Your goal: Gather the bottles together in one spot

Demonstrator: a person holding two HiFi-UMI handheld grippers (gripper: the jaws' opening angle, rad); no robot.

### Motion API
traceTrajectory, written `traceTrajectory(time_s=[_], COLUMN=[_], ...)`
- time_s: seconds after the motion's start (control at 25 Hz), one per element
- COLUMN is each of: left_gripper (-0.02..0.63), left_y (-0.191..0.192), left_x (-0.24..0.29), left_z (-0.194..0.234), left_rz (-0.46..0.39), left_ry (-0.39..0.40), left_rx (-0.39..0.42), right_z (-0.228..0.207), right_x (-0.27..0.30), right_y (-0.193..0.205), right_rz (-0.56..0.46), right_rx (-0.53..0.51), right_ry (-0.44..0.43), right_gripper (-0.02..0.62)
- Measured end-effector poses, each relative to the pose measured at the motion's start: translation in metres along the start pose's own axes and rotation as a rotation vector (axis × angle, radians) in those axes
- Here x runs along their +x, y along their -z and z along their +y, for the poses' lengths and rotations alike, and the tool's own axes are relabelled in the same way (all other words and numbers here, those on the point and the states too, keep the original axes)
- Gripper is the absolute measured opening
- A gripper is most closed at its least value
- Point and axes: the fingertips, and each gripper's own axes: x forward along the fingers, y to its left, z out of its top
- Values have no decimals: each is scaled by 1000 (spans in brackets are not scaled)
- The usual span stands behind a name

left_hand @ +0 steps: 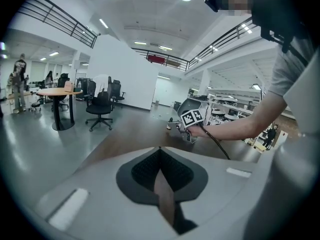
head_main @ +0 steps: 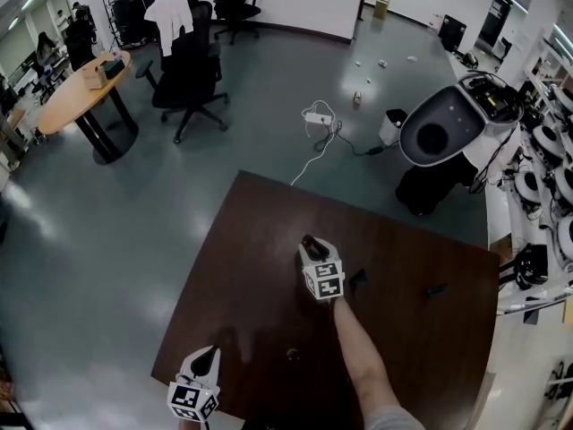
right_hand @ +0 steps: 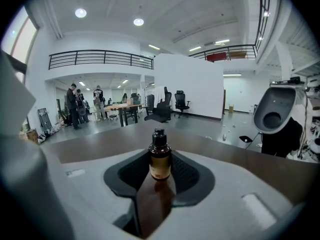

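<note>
Now | right fingers [right_hand: 125, 176] grip brown bottle [right_hand: 159, 160], label unreadable | left fingers [left_hand: 140, 174] closed, empty

Glossy grey floor [head_main: 89, 240], black office chairs [head_main: 188, 70], round table [head_main: 76, 92].

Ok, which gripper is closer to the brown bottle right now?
Right. The right gripper has the brown bottle between its jaws; the left gripper is at the near left corner of the table, well apart.
</note>
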Motion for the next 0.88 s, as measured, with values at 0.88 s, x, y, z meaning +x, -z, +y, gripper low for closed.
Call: traceTrajectory(time_s=[0.88], left_gripper=[2], left_y=[3], left_x=[-28], left_z=[-49], left_rz=[-24], left_ry=[124], left_rx=[75], right_z=[28], right_x=[-162], right_y=[52], right_rz=[-47], right_rx=[31], right_ry=[35], right_gripper=[130])
